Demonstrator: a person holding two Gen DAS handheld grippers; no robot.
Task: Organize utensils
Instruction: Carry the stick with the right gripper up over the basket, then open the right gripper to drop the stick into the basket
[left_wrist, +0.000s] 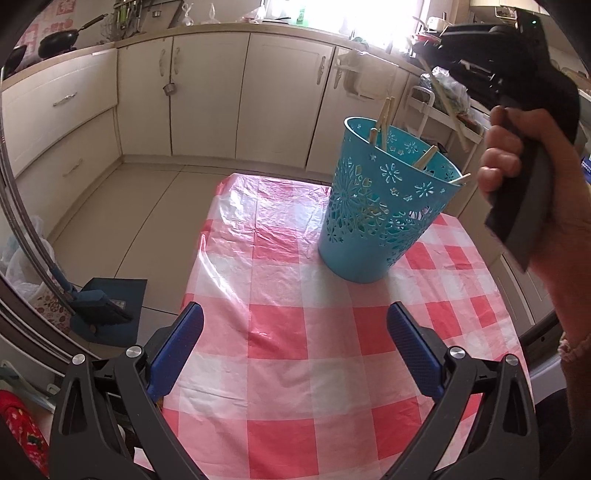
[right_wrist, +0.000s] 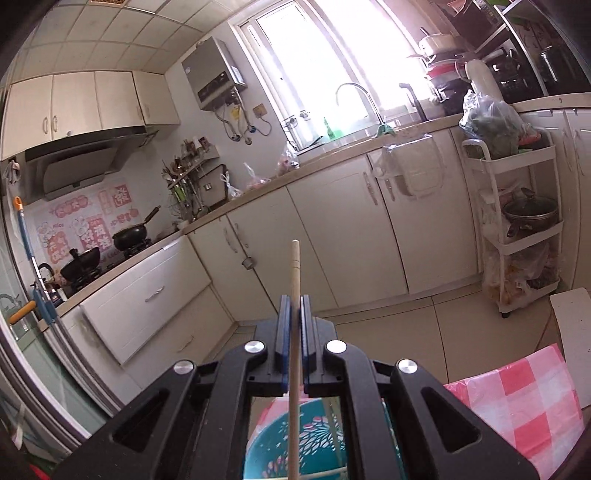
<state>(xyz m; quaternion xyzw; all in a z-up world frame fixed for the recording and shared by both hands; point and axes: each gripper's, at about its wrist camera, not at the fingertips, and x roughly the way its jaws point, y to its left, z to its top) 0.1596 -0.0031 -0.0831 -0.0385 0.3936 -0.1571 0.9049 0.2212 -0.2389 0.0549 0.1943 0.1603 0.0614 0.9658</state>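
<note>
**Above the basket, one chopstick clamped**

On the checked tablecloth (left_wrist: 295, 332) stands the blue basket (left_wrist: 384, 206); its contents are hard to count. Right gripper (right_wrist: 294, 306) pinches a chopstick (right_wrist: 294, 273), whose lower end is cut off. Left gripper (left_wrist: 295, 325) stands wide open, empty.

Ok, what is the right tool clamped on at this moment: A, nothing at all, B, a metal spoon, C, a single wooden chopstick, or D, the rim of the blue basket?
C: in the right wrist view the right tool has its blue pads pressed against a single wooden chopstick, held above the blue basket.
</note>
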